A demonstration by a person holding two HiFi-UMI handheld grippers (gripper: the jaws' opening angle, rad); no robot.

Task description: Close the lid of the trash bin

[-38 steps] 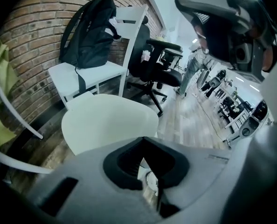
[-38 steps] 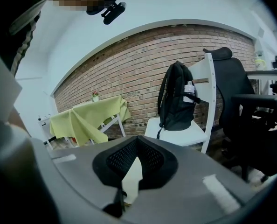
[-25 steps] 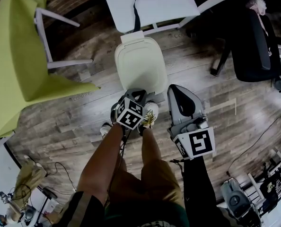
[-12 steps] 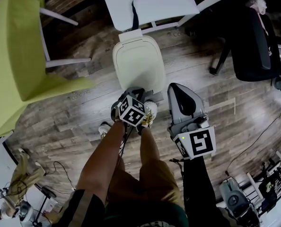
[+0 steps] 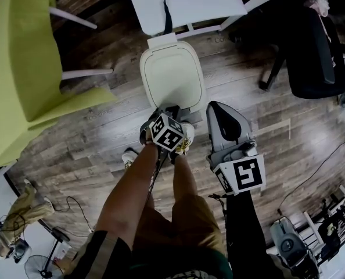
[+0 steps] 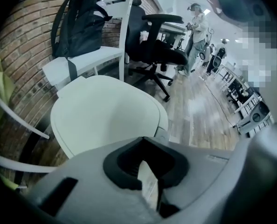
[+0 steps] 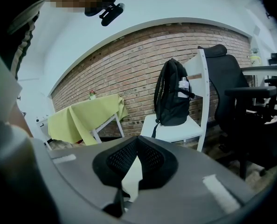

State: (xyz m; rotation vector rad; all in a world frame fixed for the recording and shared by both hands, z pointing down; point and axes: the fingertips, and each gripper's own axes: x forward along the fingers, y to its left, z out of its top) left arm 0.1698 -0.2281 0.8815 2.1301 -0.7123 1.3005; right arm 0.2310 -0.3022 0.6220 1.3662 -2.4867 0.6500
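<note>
White plastic trash bin (image 5: 172,77): stands on the floor between the person's feet and a white chair; its pedal side faces the person.
Lid (image 6: 101,115): pale, rounded, lying flat down on the bin, with the hinge at the far side towards the chair.
Left gripper (image 5: 171,112): held at the bin's near edge, jaws pointing across the lid; pads brought together at the tips, nothing gripped; whether it touches the bin cannot be told.
Right gripper (image 5: 220,112): held beside the bin on its right and clear of it; pointed out level at the brick wall; jaws closed tip to tip, holding nothing.
Floor (image 5: 103,138): grey-brown wood planks.
White chair (image 7: 176,122): just behind the bin, against the wall, with a black backpack (image 7: 172,94) upright on its seat.
Yellow-green cloth (image 5: 21,68): draped over a table with white legs, left of the bin.
Black office chair (image 5: 317,45): right of the bin, well apart from it.
Shoe (image 5: 186,137): light-coloured, on the floor just short of the bin.
</note>
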